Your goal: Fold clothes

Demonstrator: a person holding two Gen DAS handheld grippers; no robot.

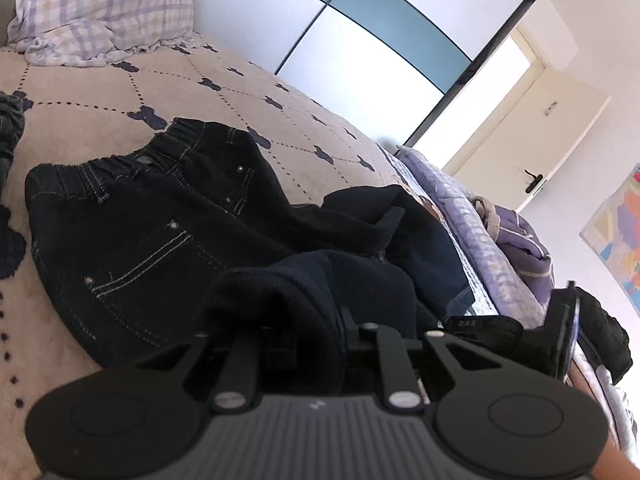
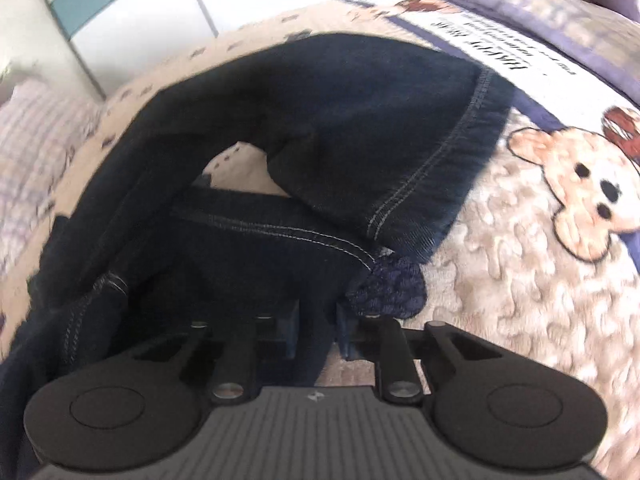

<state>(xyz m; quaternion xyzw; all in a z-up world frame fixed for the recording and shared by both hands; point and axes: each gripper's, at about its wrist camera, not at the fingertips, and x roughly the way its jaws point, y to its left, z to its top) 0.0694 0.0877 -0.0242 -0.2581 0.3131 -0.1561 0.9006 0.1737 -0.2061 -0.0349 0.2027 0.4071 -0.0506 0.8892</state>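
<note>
Dark blue jeans (image 1: 132, 236) lie on a beige quilted bedspread (image 1: 120, 92), waistband toward the pillow. My left gripper (image 1: 316, 320) is shut on a fold of the jeans' dark fabric, which drapes over and hides its fingertips. In the right wrist view the jeans' legs (image 2: 328, 128) are bunched, one hemmed cuff (image 2: 436, 184) lying over the other leg. My right gripper (image 2: 316, 320) is shut on the lower leg's fabric near its stitched seam. The right gripper's body also shows in the left wrist view (image 1: 560, 332).
A plaid pillow (image 1: 104, 4) sits at the bed's head. A purple bear-print blanket (image 2: 540, 184) and a bundled purple garment (image 1: 520, 240) lie along the bed's side. A dark knit item (image 1: 8, 132) is at the left. A wardrobe (image 1: 380, 40) and door (image 1: 532, 140) stand beyond.
</note>
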